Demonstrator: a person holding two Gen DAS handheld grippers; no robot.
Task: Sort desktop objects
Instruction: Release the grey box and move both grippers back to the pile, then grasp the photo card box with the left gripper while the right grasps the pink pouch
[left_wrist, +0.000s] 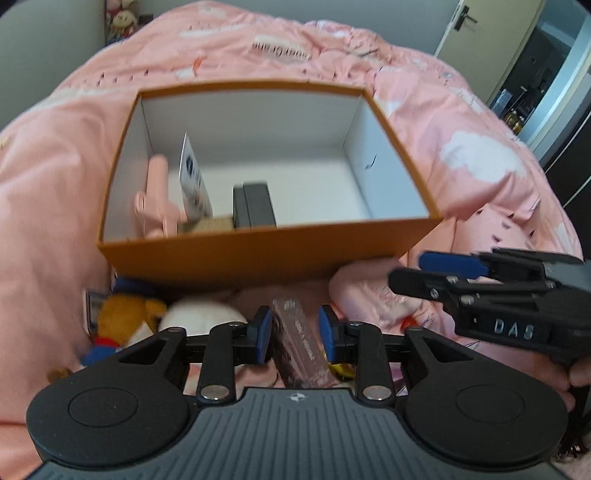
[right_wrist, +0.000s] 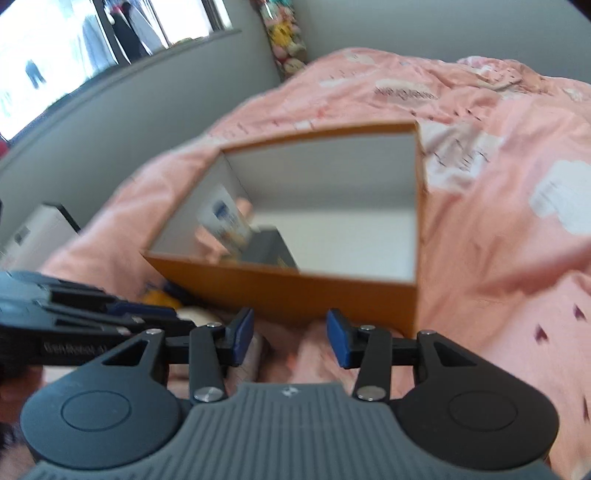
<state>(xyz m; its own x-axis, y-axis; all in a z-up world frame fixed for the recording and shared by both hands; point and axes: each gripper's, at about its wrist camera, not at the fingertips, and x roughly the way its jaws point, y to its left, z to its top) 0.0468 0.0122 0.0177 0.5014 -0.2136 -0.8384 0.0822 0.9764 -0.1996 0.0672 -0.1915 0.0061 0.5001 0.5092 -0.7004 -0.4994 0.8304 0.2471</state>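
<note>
An orange box (left_wrist: 258, 254) with a white inside sits on the pink bedspread; it also shows in the right wrist view (right_wrist: 295, 295). Inside lie a pink item (left_wrist: 157, 195), a white card (left_wrist: 194, 181) and a black case (left_wrist: 255, 206). My left gripper (left_wrist: 295, 334) is open around a slim brown box (left_wrist: 299, 343) that lies between its blue pads, just in front of the orange box; a gap shows on the right side. My right gripper (right_wrist: 290, 341) is open and empty over the bedspread, near the orange box's front wall; it shows in the left wrist view (left_wrist: 424, 269).
A yellow plush toy (left_wrist: 122, 317) and a white round object (left_wrist: 203, 317) lie left of the brown box. Pink soft items (left_wrist: 369, 295) lie right of it. A door (left_wrist: 491, 48) stands at the far right, a window (right_wrist: 74, 48) at the far left.
</note>
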